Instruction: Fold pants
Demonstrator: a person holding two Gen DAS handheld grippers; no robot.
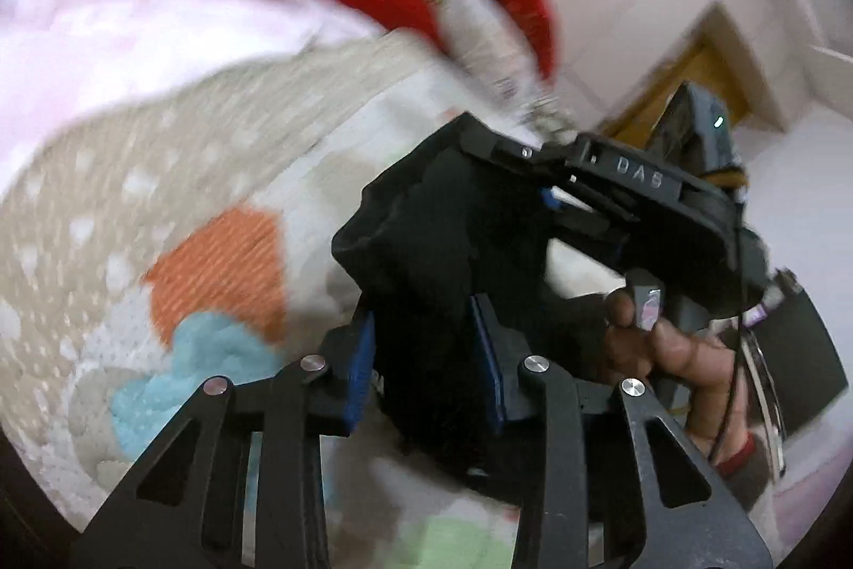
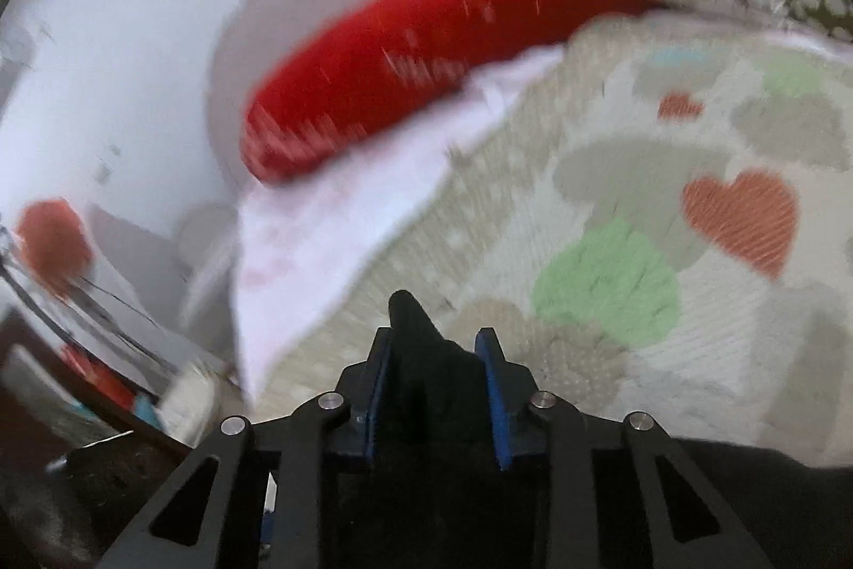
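Two grippers each pinch a bit of the same black pants. From the left wrist camera, the left gripper (image 1: 432, 355) has its blue pads (image 1: 488, 355) pressed on a thick bunch of the black pants (image 1: 426, 249), which sticks up between them and hangs above the quilt (image 1: 133, 217). Just to the right of that bunch is the right gripper (image 1: 613, 190), seen from the side, with a hand (image 1: 661, 339) wrapped around its handle. Its tips touch the same dark cloth.

From the right wrist camera, the right gripper (image 2: 437, 387) squeezes a small fold of the pants (image 2: 421, 345) between its blue pads (image 2: 493, 387). A little point of cloth pokes up past the tips. More dark cloth lies low at the right edge, near the camera.

Under the pants is the quilt (image 2: 640, 249), pale with orange hearts and green and blue shapes. Past the quilt lie a red pillow (image 2: 405, 73) and a pink sheet (image 2: 330, 222). Both views are blurry.
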